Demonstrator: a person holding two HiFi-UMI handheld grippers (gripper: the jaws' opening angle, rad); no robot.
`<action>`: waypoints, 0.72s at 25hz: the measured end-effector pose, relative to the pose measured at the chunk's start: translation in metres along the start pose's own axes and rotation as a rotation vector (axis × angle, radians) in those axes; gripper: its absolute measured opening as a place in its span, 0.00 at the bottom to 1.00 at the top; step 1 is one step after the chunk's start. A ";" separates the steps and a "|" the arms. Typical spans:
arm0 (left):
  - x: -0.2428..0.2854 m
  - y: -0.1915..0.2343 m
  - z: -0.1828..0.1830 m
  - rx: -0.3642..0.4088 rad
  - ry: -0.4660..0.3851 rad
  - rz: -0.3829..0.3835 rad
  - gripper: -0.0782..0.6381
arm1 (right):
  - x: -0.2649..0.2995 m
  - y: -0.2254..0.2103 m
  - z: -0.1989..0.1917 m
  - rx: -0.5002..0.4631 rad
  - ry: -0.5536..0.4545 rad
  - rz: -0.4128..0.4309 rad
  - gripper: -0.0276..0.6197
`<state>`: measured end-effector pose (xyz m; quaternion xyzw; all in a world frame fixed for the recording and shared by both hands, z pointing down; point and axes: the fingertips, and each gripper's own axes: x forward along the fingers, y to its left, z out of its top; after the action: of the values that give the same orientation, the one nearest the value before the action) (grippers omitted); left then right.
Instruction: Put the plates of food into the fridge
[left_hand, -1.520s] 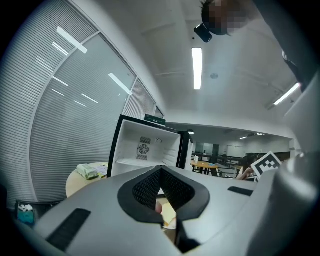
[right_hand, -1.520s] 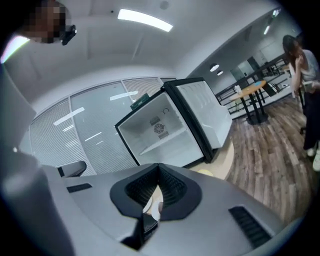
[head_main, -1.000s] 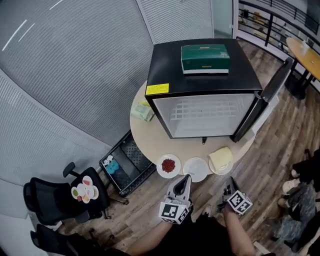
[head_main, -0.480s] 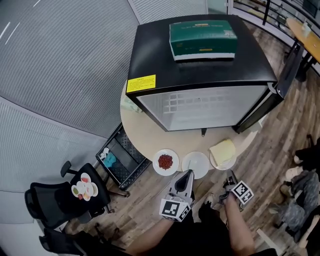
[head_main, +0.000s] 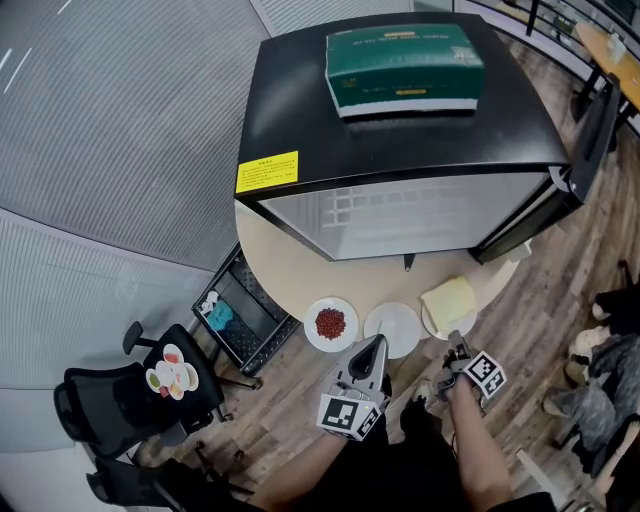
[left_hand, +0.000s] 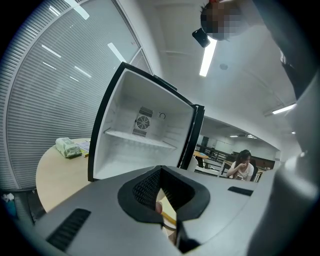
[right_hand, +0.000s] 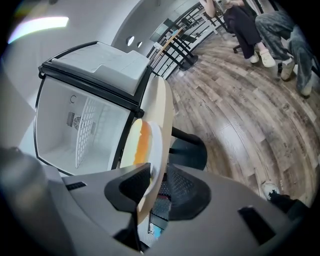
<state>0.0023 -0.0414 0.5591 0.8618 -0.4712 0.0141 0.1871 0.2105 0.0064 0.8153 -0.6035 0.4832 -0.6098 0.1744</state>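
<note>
Fridge (head_main: 300, 100) stands on the round table (head_main: 290, 270), with its door (head_main: 590, 140) swung wide open and the cavity empty apart from a shelf. Three plates sit in a row on the table just in front of the fridge's open face, at the edge nearest the person. The yellow-food plate (head_main: 448, 303) is toward the door side, the white plate (head_main: 395, 325) in the middle, the red-food plate (head_main: 330, 323) on the side away from the door. None inside fridge yet.

R gripper (head_main: 455, 350) is at the near rim of the yellow-food plate. Its jaws are spread and have just been opening. The rim sits btwn them, against one pad w/ a gap to the other, so no pinch. From that gripper the plate shows edge-on, w/ the fridge cavity straight beyond it. Next move, I'd judge: close on rim, lift, carry fwd away from the person into the fridge. R hand is the nearer one for this plate.

L gripper (head_main: 376, 345) points at the white plate's near rim, tips pressed together. Can't tell if it nips the rim or only meets it. The fridge cavity is dead ahead of it too.
</note>
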 end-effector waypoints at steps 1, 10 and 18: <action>0.001 0.001 0.000 -0.003 0.000 0.003 0.12 | 0.001 0.001 0.000 0.013 0.001 0.010 0.20; 0.006 0.004 0.002 -0.004 -0.006 0.014 0.12 | -0.001 0.008 0.007 0.047 -0.011 0.073 0.11; 0.005 0.000 0.011 -0.002 -0.032 0.008 0.12 | -0.006 0.026 0.013 0.079 -0.029 0.148 0.07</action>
<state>0.0033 -0.0493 0.5504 0.8599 -0.4776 0.0005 0.1802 0.2141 -0.0059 0.7883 -0.5675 0.4994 -0.6050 0.2500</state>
